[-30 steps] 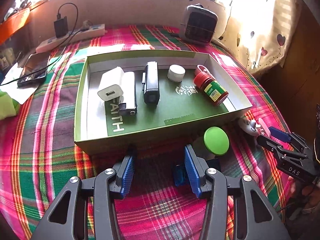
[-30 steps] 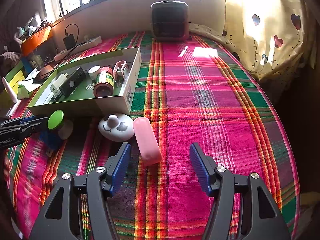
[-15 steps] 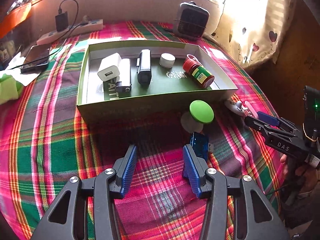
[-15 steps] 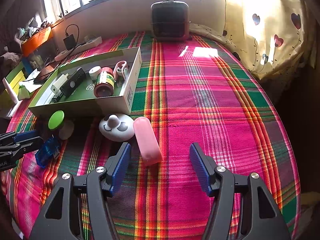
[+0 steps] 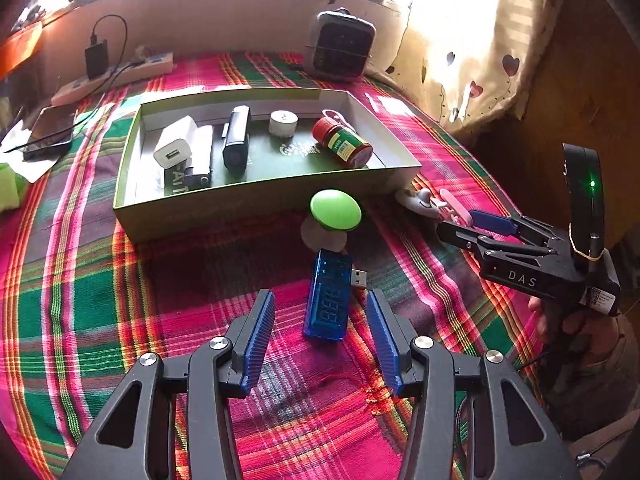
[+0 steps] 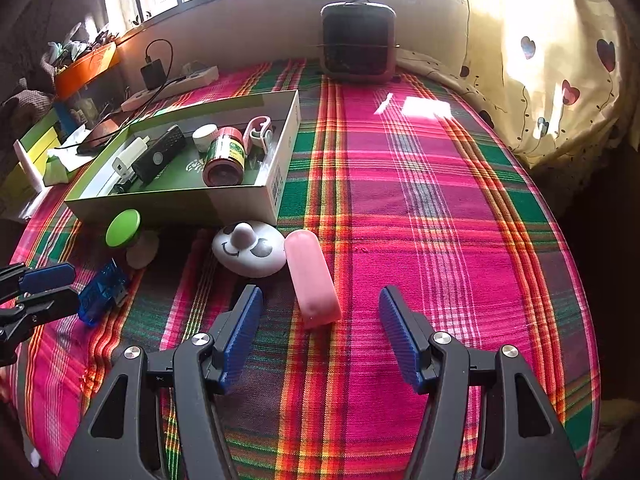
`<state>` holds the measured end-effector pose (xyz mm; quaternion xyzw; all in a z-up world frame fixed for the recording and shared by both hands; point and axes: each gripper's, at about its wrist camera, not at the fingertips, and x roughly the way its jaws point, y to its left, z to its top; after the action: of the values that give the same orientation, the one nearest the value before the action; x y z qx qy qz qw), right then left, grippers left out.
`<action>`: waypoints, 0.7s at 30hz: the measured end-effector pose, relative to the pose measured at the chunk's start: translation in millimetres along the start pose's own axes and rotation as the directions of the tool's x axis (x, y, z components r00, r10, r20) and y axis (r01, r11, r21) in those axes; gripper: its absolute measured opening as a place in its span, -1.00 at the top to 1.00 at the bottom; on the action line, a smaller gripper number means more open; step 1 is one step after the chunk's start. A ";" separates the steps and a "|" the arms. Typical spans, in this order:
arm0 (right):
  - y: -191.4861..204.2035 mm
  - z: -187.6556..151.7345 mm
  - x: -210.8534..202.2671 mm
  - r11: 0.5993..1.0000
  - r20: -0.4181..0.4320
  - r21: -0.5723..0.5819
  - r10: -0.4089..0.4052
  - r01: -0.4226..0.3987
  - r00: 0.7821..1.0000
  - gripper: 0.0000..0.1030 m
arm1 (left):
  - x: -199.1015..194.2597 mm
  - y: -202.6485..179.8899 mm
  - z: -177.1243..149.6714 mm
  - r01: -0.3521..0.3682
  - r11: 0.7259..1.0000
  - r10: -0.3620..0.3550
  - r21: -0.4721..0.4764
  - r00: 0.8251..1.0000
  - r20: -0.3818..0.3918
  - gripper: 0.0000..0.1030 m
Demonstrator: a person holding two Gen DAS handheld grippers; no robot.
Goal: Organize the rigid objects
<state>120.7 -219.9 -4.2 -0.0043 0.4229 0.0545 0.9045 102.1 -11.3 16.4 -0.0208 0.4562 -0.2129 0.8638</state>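
Observation:
A green cardboard box (image 5: 256,196) (image 6: 240,196) on the plaid cloth holds a white charger (image 5: 176,148), a black device (image 5: 236,140), a white cap (image 5: 283,123) and a red jar (image 5: 344,144). Just in front of the box lie a green-capped item (image 5: 335,210) (image 6: 123,227), a blue USB meter (image 5: 329,296) (image 6: 102,290), a white smiley object (image 6: 248,249) and a pink case (image 6: 312,278). My left gripper (image 5: 320,332) is open, with the USB meter lying between its fingertips, untouched. My right gripper (image 6: 320,328) is open just behind the pink case.
A small heater (image 6: 358,44) stands at the far edge. A power strip with a charger (image 5: 116,70) and a phone (image 5: 50,132) lie at the far left. A hand (image 5: 576,328) holds the right gripper. Bare plaid cloth spreads to the right in the right wrist view.
My left gripper has drawn back from the box, so the blue USB meter now lies in full view between its fingers. The right gripper has stayed still.

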 end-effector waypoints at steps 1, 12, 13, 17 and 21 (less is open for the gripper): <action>0.2 0.3 0.4 1.000 -0.001 -0.003 0.000 0.000 1.000 -0.20 | 2.0 -2.6 -0.9 -0.004 1.000 0.004 0.010 1.000 -0.005 0.10; 0.0 3.8 3.6 1.000 -0.004 -0.025 0.005 -0.005 1.000 -0.20 | 11.3 -11.1 -4.9 -0.043 0.997 0.045 0.056 0.999 -0.027 0.10; -0.2 3.9 3.7 1.000 -0.004 -0.025 0.005 -0.005 1.000 -0.20 | 11.6 -11.4 -5.0 -0.051 0.997 0.053 0.062 0.998 -0.026 0.10; -0.9 4.7 3.9 1.000 -0.003 -0.021 0.007 -0.007 1.000 -0.20 | 13.0 -9.9 -2.9 -0.074 0.995 0.076 0.068 0.997 -0.017 0.11; -0.8 5.6 4.5 1.000 -0.003 -0.023 0.007 -0.007 1.000 -0.20 | 15.6 -9.8 0.2 -0.081 0.994 0.082 0.076 0.997 -0.012 0.11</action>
<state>127.9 -220.0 -4.1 -0.0133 0.4238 0.0623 0.9035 106.6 -26.3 6.6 0.0321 0.4547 -0.1947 0.8685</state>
